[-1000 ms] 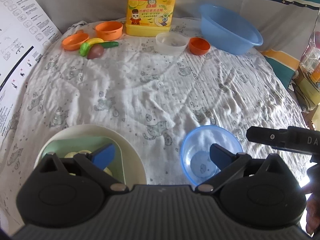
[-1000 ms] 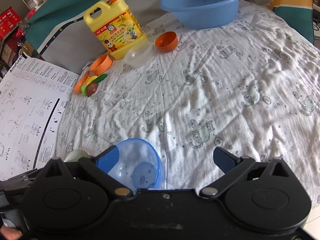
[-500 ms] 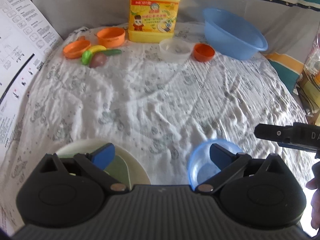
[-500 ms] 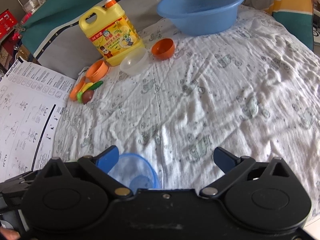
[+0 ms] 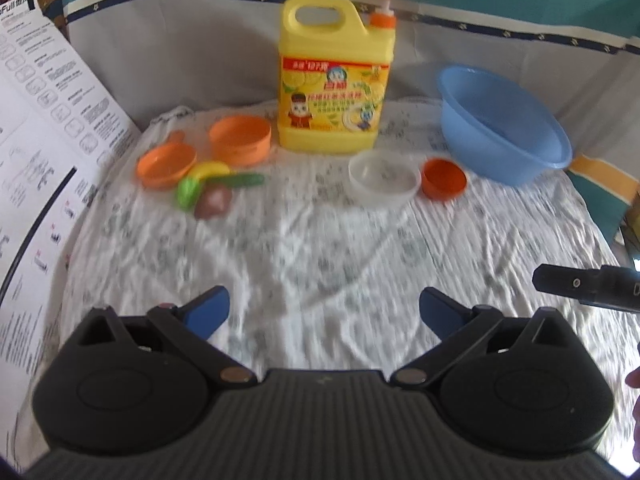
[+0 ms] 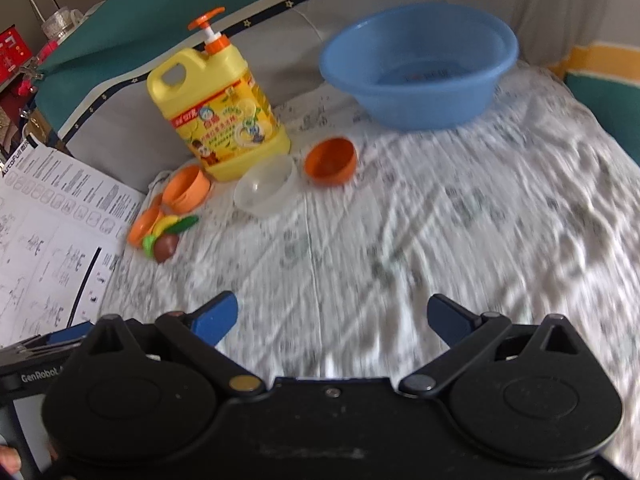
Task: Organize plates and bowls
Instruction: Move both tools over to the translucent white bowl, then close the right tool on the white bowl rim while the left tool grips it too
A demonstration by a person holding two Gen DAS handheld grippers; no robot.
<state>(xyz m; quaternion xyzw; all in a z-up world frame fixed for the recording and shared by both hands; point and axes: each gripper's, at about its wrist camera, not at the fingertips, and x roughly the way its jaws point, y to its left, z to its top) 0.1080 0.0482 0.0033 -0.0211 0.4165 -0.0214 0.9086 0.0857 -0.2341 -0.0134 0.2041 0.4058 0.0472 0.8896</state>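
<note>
1. Wrinkled white cloth [image 5: 320, 248] printed with small grey figures covers the surface; both views are blurred.
2. Ahead of the left gripper [image 5: 324, 312], whose jaws stand wide apart and hold nothing, a clear bowl [image 5: 384, 182] sits just beside a small orange bowl [image 5: 444, 178].
3. Further ahead to the right lies a blue basin [image 5: 504, 140].
4. Ahead to the left, an orange bowl [image 5: 240, 140] and orange plate [image 5: 166, 162] sit beside toy food [image 5: 212, 192].
5. A yellow detergent jug [image 5: 334, 76] stands behind them.
6. The right gripper [image 6: 332, 316] is likewise spread and empty, over bare cloth.
</note>
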